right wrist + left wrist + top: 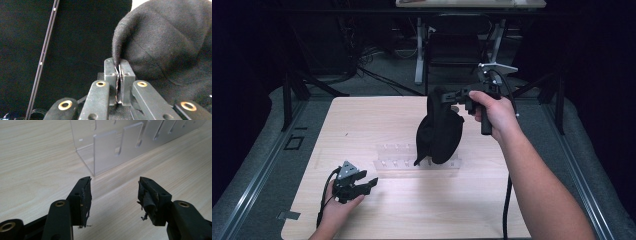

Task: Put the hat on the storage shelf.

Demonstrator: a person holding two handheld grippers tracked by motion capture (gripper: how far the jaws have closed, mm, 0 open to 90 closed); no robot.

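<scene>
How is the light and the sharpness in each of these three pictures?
High view: table lit, surroundings nearly black, black cap without detail. Left gripper view: bright wood, soft glare on the clear acrylic rack, near jaws slightly soft. Right gripper view: dark background, cap's weave sharp, a blown-out white patch at the top.

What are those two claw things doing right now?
Left gripper: open, holding nothing, resting low over the table.
Right gripper: shut on the black cloth, holding it up above the clear rack.
</scene>
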